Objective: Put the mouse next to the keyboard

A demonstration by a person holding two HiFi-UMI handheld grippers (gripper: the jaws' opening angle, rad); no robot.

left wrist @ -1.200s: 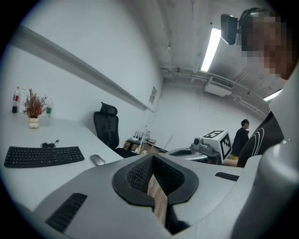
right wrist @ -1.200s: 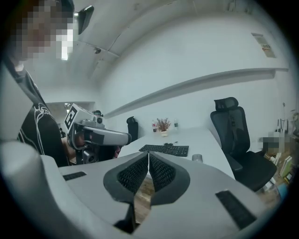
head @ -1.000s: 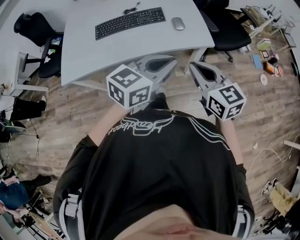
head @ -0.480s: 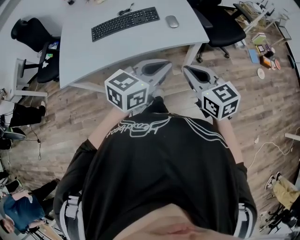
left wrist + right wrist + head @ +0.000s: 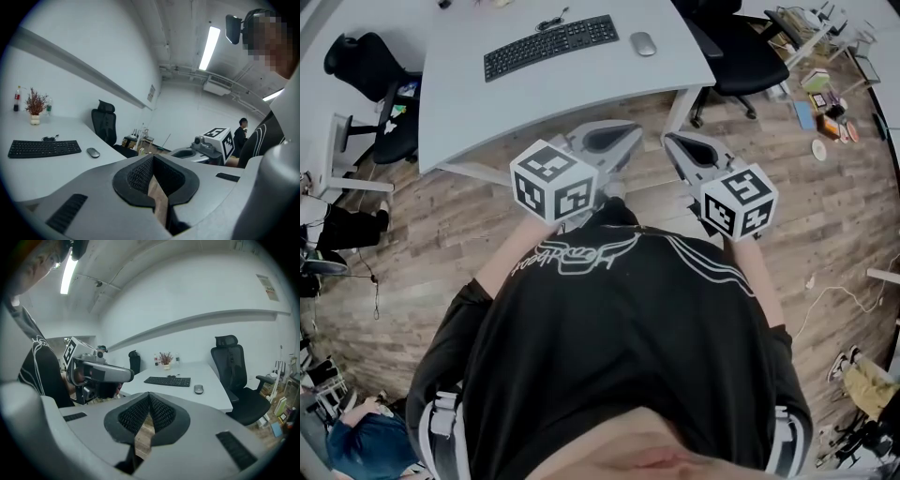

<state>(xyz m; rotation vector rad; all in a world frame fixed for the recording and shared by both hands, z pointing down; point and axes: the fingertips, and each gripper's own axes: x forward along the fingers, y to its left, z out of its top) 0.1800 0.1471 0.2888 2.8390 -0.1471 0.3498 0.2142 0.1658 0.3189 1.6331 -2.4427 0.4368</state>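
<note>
Bright, even light from a ceiling strip lamp; strong fisheye bending, dark vignetted corners.

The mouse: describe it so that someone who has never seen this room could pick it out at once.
Find the big white desk at the top of the head view. A long black keyboard lies on it, and the mouse sits just off its right end, apart from it. Unlike the flat black keyboard, it is small, rounded and silver-grey.
</note>
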